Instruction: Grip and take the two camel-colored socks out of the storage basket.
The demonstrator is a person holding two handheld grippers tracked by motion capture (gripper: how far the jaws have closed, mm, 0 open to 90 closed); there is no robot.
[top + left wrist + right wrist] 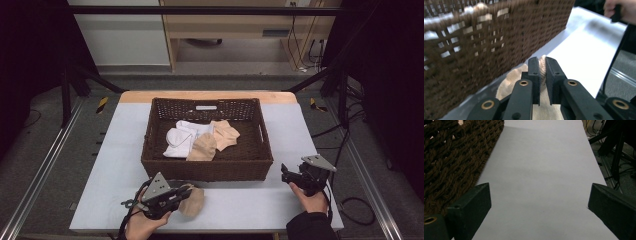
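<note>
left gripper (186,192) sits low at the near table edge in the high view, clenched on a tan sock (193,202), with the wicker basket (206,169) just beyond it; right gripper (286,175) hovers off the basket's right corner. left gripper view: jaws pinch the sock's fabric, basket wall (474,45) close ahead on its left. right gripper view: jaws spread wide, released over bare table (541,177).
</note>
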